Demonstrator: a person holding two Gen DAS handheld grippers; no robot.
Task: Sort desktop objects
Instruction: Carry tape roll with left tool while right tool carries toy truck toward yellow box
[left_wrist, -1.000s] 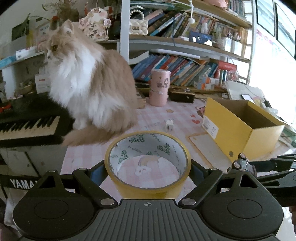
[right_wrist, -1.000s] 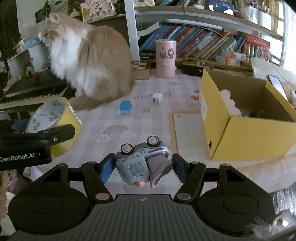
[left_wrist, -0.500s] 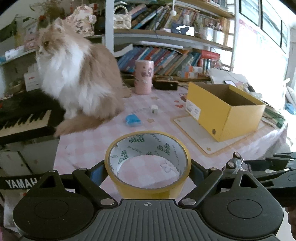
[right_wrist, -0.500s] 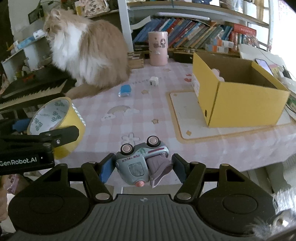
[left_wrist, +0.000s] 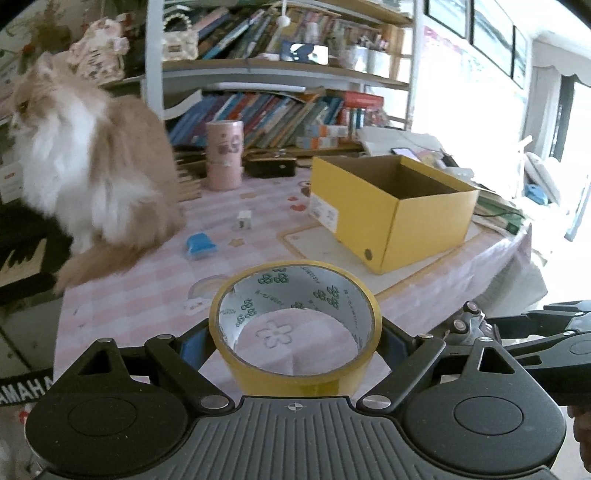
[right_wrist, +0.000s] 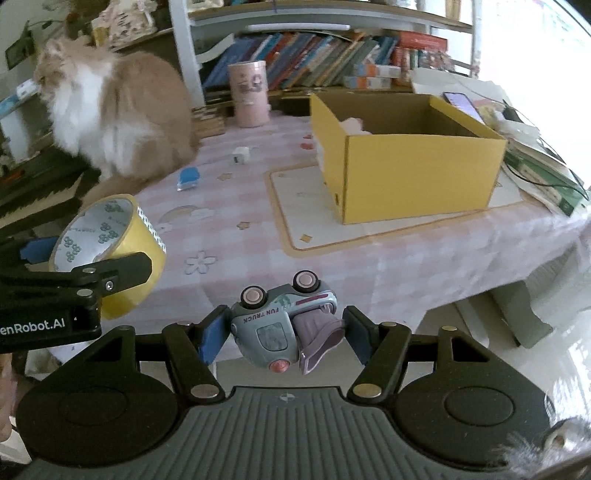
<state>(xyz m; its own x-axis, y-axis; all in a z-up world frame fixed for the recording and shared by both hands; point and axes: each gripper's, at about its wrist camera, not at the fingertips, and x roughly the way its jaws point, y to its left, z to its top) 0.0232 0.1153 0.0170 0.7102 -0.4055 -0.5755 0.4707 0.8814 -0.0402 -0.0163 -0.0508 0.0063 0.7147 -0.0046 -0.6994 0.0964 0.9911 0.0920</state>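
With both jaws full, the sorting looked to be somewhere in its middle. The left gripper (left_wrist: 295, 345) had its jaws spread wide around a roll of yellow tape (left_wrist: 295, 325), pressed against the roll's outer wall on either side and holding it clear above the near edge of the table (left_wrist: 147, 295). The right gripper (right_wrist: 284, 334) had its jaws set narrower, clamped on a pale blue toy truck (right_wrist: 282, 325) lying on its side with its wheels up, carried just off the table's front edge.

Neither thing had reached the yellow cardboard box (right_wrist: 417, 173), which stood open on a mat toward the right of the table, well apart from both grippers. Something pale and soft-looking showed inside against its far-left corner; what it was I could not tell, and the rest of the floor that showed was bare. Still loose on the pink checked cloth were a small blue object (right_wrist: 187, 178) and a white cube-shaped plug (right_wrist: 241, 155), near a fluffy cat (right_wrist: 118, 110). I judged those two, plus the two carried items, remained to be put away.
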